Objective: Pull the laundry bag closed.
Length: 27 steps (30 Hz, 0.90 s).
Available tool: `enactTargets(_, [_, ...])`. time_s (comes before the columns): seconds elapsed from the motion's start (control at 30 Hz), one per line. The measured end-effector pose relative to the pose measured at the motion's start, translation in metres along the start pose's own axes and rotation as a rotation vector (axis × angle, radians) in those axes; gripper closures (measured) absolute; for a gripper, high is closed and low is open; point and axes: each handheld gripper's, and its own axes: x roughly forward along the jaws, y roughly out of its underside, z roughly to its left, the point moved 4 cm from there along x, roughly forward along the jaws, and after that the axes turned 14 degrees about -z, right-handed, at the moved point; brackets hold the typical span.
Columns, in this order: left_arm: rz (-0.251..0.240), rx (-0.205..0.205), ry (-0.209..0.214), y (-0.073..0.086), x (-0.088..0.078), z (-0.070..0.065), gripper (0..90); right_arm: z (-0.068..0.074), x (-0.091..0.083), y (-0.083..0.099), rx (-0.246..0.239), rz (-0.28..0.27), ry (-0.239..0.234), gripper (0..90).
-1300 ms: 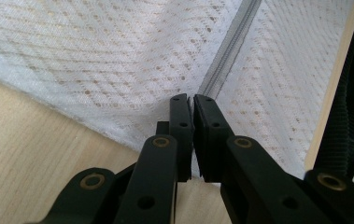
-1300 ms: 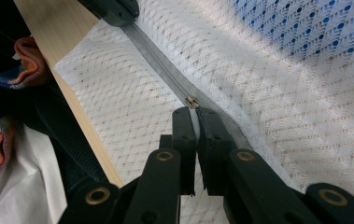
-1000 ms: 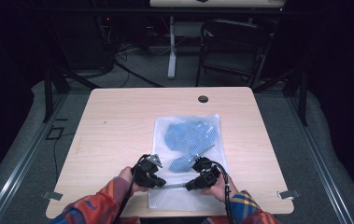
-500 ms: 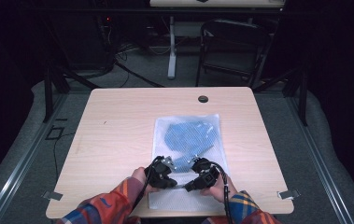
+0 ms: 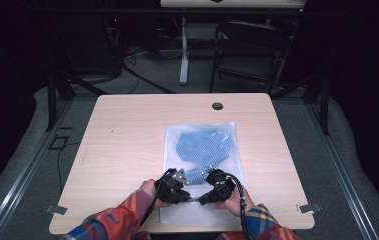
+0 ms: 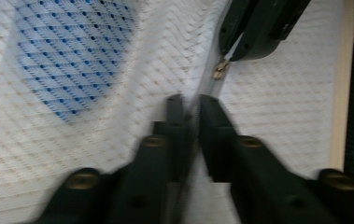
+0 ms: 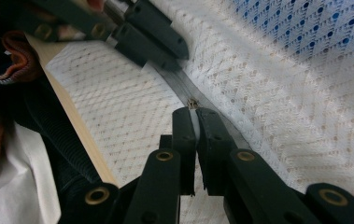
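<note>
At six o'clock on the table (image 5: 127,130), the right gripper (image 7: 194,112) pinches the mesh bag's (image 5: 227,132) zipper pull (image 7: 193,103); the left gripper (image 6: 191,105), jaws just loosening, straddles the zipper (image 6: 207,79).

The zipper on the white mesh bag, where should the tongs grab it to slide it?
Grab the small metal pull tab on the zipper, coming from the table's near edge along the zipper line. The tab sticks out from the flat mesh bag, so jaw tips can pinch its two flat faces.
</note>
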Motion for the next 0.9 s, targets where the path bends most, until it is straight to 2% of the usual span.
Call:
enactTargets(0.03, [0.0,0.0,0.0,0.0,0.0,0.0,78.0,0.0,0.0,0.0,0.0,0.0,0.0,86.7])
enactTargets(0.07, [0.011,0.02,-0.01,-0.001,0.001,-0.001,82.2,0.0,0.0,0.0,0.006,-0.003,-0.006,86.7])
enactTargets(0.1, [0.016,0.017,-0.012,-0.002,0.002,-0.002,82.2,0.0,0.0,0.0,0.006,-0.003,-0.006,86.7])
enactTargets(0.13, [0.012,-0.004,-0.006,-0.002,0.003,-0.002,84.2,-0.001,0.0,0.0,-0.001,0.002,0.004,86.7])
enactTargets(0.27, [-0.011,-0.002,-0.012,-0.006,0.004,-0.003,90.0,-0.001,0.002,0.001,-0.004,0.01,0.001,86.7])
enactTargets(0.33, [-0.017,0.005,-0.006,-0.007,0.004,-0.005,90.0,0.0,0.002,0.001,0.0,0.005,0.002,86.7])
enactTargets(0.37, [-0.019,0.005,0.015,-0.007,0.006,-0.007,90.0,0.0,0.003,0.001,0.0,0.005,0.001,86.7])
enactTargets(0.43, [-0.007,0.015,0.011,-0.007,0.009,-0.009,90.0,0.0,0.003,0.001,0.0,0.004,0.001,86.7])
enactTargets(0.47, [-0.006,0.004,0.021,-0.007,0.011,-0.009,90.0,0.0,0.003,0.001,-0.001,0.003,0.002,86.7])
enactTargets(0.7, [0.005,0.023,0.007,-0.008,0.012,-0.011,90.0,-0.001,0.001,0.001,-0.013,0.016,0.006,86.8])
enactTargets(0.9, [0.001,0.02,0.012,-0.007,0.012,-0.011,90.0,0.0,0.003,0.002,-0.005,-0.002,0.013,86.9])
